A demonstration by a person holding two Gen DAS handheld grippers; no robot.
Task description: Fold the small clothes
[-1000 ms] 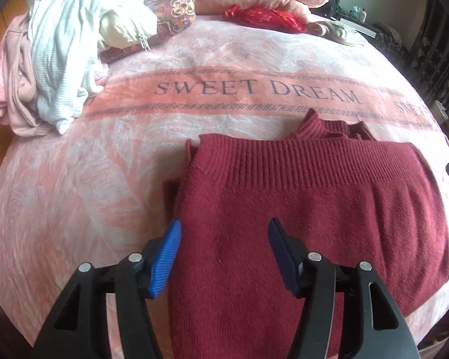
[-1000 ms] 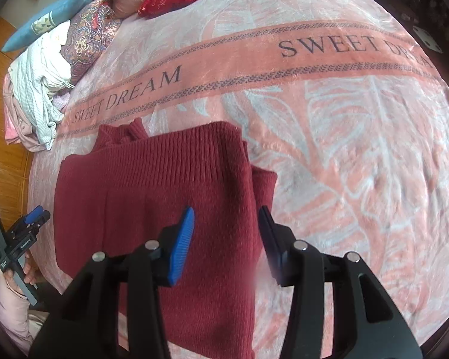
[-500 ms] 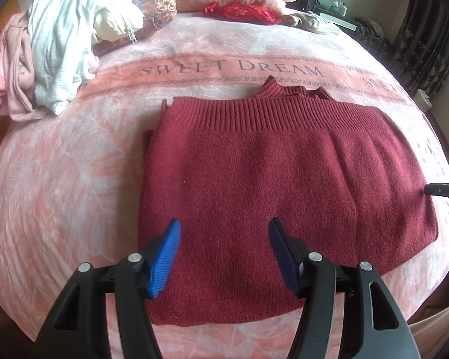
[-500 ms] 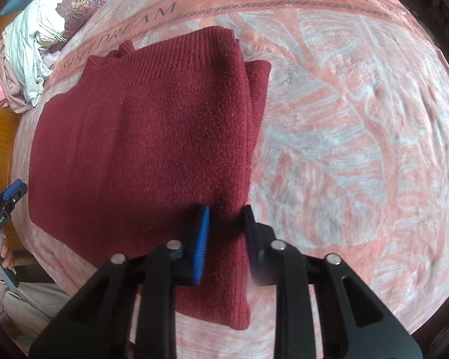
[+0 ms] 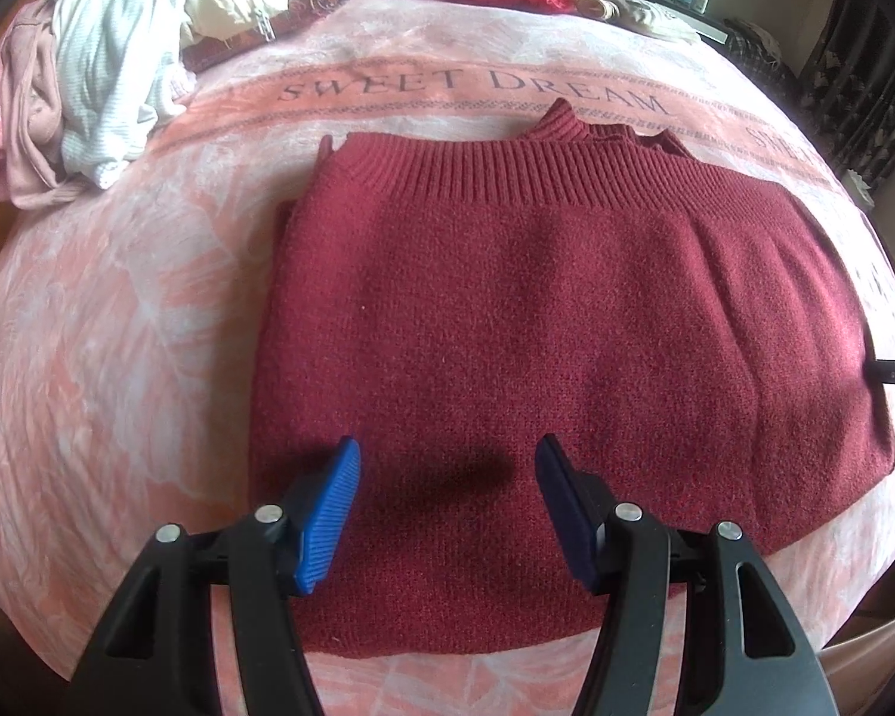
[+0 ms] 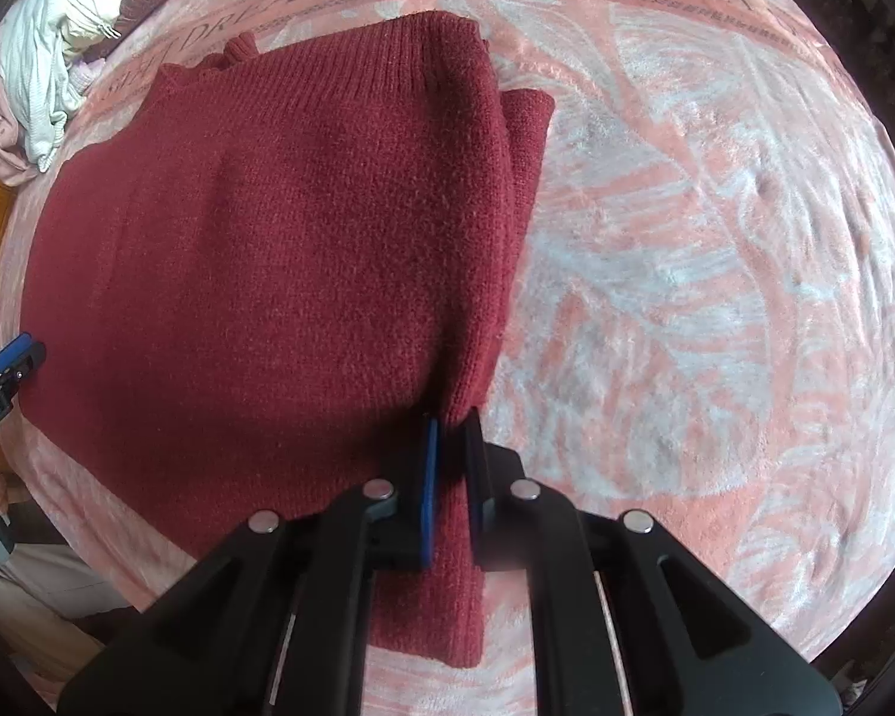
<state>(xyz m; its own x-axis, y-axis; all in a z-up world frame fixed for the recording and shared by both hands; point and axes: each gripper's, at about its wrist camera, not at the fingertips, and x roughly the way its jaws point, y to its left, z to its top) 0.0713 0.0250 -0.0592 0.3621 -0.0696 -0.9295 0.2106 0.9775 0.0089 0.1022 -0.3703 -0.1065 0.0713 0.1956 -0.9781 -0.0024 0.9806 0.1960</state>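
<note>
Sweater (image 5: 567, 310), dark red and knitted, lies folded flat on the bed's pink blanket (image 5: 119, 298), just below the woven words "SWEET DREAM", its ribbed hem turned toward the far side. My right hand-held gripper (image 6: 450, 453) has clamped down since a second ago: then its jaws stood apart above the cloth, and now the blue pads pinch a ridge of the sweater's right-hand folded edge between them. It has also come lower, so the sweater fills far more of the right wrist view than before. My left hand-held gripper (image 5: 447, 501) holds its jaws as wide as they were, open, with nothing between the pads; it hangs close over the near left part of the sweater and casts a dark shadow on the knit. It too has dropped and moved in, because a second ago the left edge of the garment ran between its fingers and now both fingers stand over red cloth. The heap of pale clothes (image 5: 89, 71) at the far left of the bed lies where it did.
</note>
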